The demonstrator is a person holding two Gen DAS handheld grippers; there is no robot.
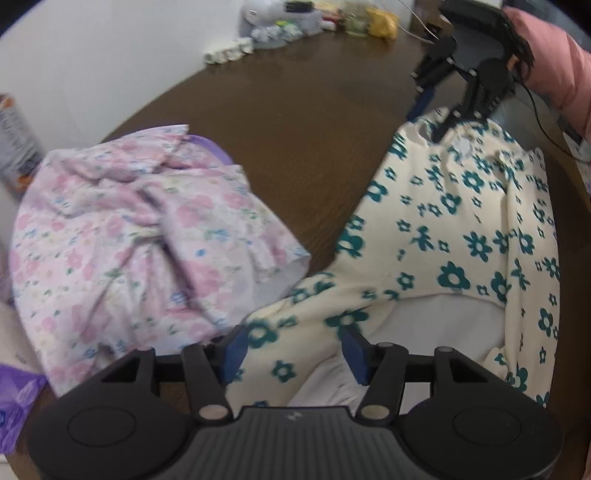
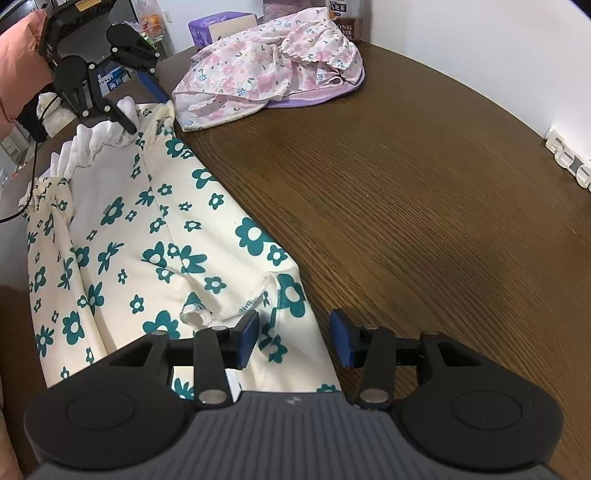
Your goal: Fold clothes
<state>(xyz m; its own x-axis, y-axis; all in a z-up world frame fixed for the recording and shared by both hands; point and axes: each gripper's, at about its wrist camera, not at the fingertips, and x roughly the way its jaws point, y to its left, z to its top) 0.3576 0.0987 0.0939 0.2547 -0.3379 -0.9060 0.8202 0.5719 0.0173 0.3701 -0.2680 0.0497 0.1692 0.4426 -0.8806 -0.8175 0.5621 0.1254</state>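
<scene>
A cream garment with teal flowers lies spread on the dark wooden table; it also shows in the right wrist view. My left gripper is open, its blue pads straddling one end of the garment near its white lining. My right gripper is open over the opposite end, by a stitched hem edge. Each gripper shows in the other's view, the right one and the left one, both at the garment's ends.
A crumpled pink floral garment lies on a purple mat to the side. Bottles and clutter line the table's far edge by the white wall. A purple tissue box stands behind the pink garment.
</scene>
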